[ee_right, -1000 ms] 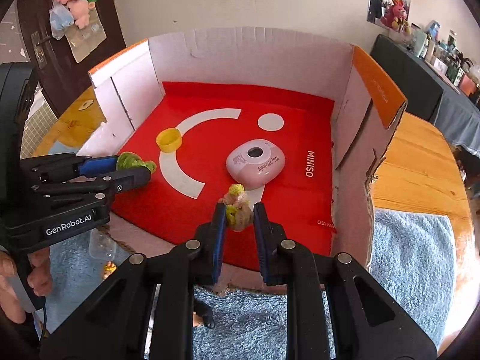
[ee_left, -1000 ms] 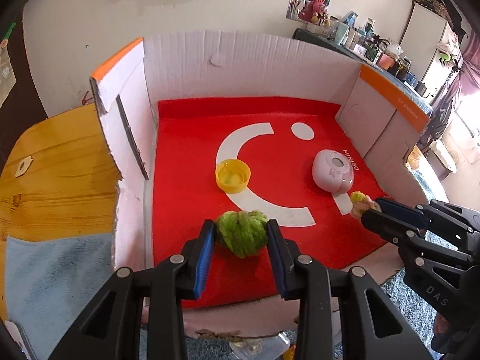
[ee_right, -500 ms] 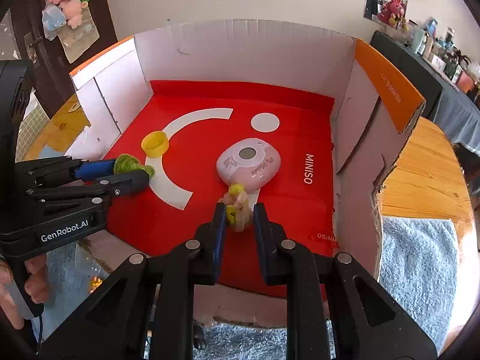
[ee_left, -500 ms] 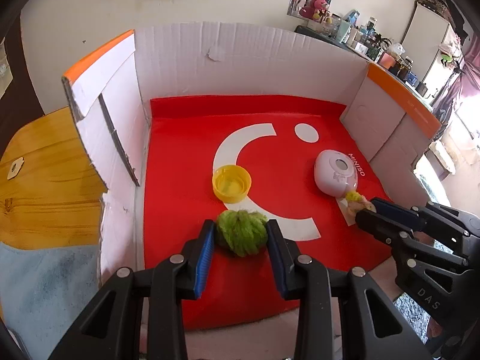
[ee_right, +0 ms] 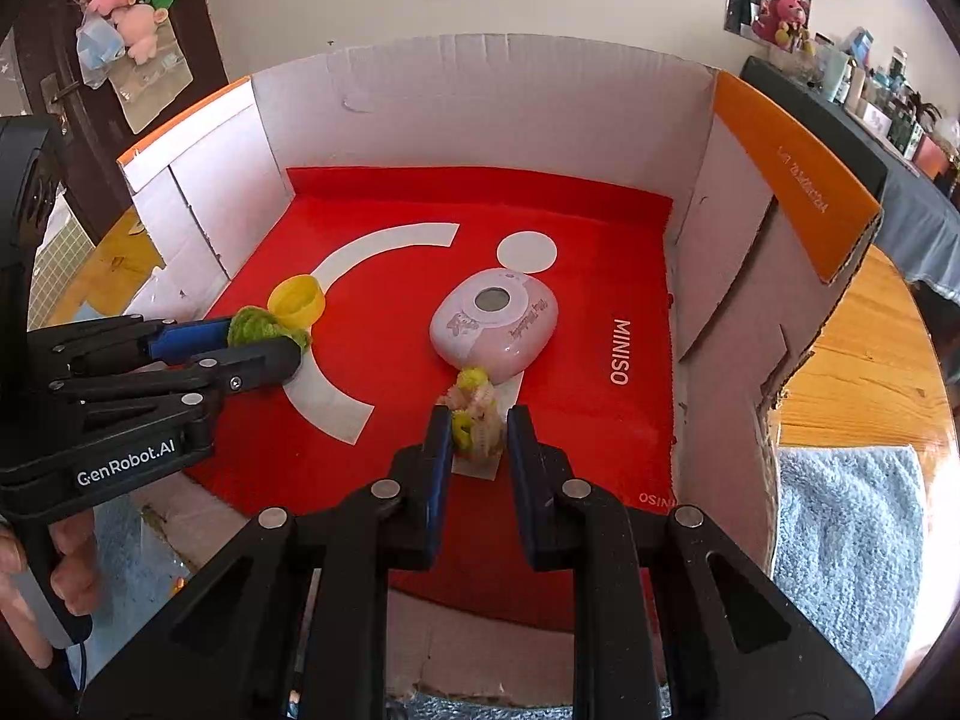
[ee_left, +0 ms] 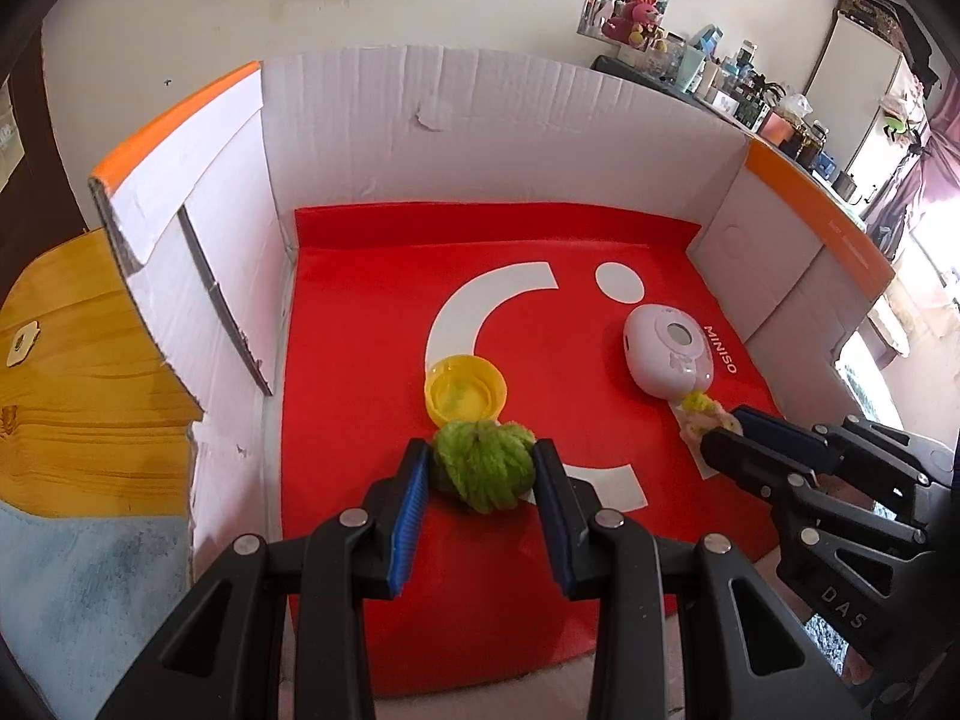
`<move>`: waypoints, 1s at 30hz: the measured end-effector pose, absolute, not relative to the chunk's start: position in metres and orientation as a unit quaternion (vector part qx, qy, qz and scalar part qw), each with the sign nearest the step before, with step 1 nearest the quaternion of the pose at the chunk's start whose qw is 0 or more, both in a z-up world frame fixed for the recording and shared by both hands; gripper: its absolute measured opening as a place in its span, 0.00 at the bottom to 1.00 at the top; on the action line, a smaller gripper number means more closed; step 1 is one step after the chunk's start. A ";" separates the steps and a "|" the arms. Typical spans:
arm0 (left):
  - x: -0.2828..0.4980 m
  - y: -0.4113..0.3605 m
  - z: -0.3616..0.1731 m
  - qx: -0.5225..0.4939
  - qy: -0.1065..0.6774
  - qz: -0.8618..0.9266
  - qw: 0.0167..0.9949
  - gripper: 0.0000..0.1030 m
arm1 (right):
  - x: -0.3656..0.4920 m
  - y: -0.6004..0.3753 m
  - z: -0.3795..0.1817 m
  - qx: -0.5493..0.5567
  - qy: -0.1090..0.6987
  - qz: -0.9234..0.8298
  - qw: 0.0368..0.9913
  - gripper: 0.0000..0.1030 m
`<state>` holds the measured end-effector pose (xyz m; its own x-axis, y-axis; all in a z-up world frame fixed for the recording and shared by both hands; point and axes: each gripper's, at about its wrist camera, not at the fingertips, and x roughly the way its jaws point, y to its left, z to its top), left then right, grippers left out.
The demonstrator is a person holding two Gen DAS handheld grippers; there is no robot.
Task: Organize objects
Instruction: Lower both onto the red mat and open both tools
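Note:
My left gripper (ee_left: 482, 468) is shut on a green yarn ball (ee_left: 485, 465) and holds it low over the red floor (ee_left: 360, 324) of the open cardboard box, just in front of a yellow cap (ee_left: 465, 391). My right gripper (ee_right: 477, 429) is shut on a small pink and yellow toy (ee_right: 477, 411), just in front of a pink oval case (ee_right: 495, 324). The left gripper (ee_right: 264, 348) with the yarn ball (ee_right: 255, 327) also shows in the right wrist view. The right gripper (ee_left: 729, 441) with the toy (ee_left: 699, 414) shows in the left wrist view.
The box has white cardboard walls (ee_left: 480, 132) with orange flaps on the left (ee_left: 174, 114) and right (ee_right: 792, 180). It stands on a wooden table (ee_left: 72, 372) with a blue towel (ee_right: 852, 552) at the near side. Cluttered shelves (ee_left: 720, 78) line the far wall.
Both grippers have moved forward and down into the box with their objects. The yarn ball is now close to the yellow cap and the toy close to the pink case.

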<state>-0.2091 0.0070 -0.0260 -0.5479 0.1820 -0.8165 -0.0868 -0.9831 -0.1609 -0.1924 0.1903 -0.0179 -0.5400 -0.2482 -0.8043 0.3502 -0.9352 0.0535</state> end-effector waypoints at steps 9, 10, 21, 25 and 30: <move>-0.212 0.007 -0.027 -0.467 -0.047 0.880 0.075 0.35 | -0.196 0.191 -0.022 0.453 0.050 -0.873 0.173 0.17; -0.213 0.007 -0.027 -0.466 -0.047 0.880 0.074 0.35 | -0.196 0.191 -0.022 0.453 0.049 -0.873 0.173 0.17; -0.211 0.008 -0.028 -0.465 -0.048 0.881 0.073 0.35 | -0.196 0.191 -0.022 0.454 0.043 -0.873 0.174 0.18; -0.211 0.009 -0.028 -0.465 -0.047 0.881 0.073 0.39 | -0.196 0.191 -0.022 0.454 0.043 -0.873 0.174 0.18; -0.208 0.011 -0.027 -0.462 -0.043 0.883 0.071 0.43 | -0.195 0.192 -0.022 0.453 0.045 -0.873 0.173 0.18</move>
